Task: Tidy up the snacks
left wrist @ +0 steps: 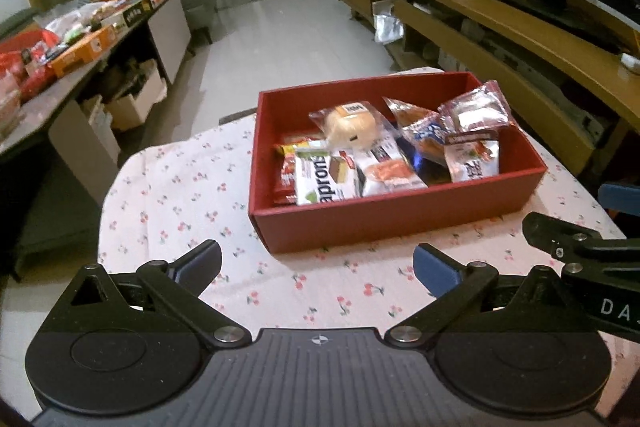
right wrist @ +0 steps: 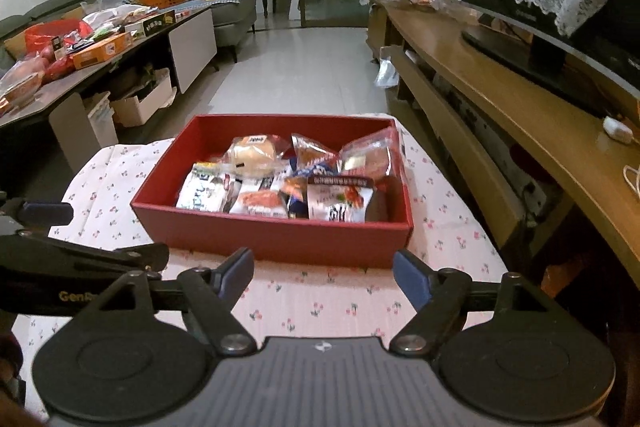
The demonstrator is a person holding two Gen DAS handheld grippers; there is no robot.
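Note:
A red box (left wrist: pixel 392 217) stands on a small table with a cherry-print cloth (left wrist: pixel 180 195); it also shows in the right wrist view (right wrist: pixel 276 239). Several wrapped snacks lie inside it, among them a round bun (left wrist: pixel 352 127) and a white wafer pack (left wrist: pixel 324 179). The bun (right wrist: pixel 252 153) and other packs (right wrist: pixel 340 207) show in the right wrist view too. My left gripper (left wrist: pixel 318 265) is open and empty, just short of the box's near wall. My right gripper (right wrist: pixel 324 275) is open and empty, also in front of the box.
A long low table (right wrist: pixel 80 83) at the left carries many snack packs and an orange box (right wrist: pixel 102 49). A wooden TV bench (right wrist: pixel 520 99) with a television runs along the right. Tiled floor (right wrist: pixel 304 67) lies beyond the box. The right gripper's arm (left wrist: pixel 588 247) shows at the left view's right edge.

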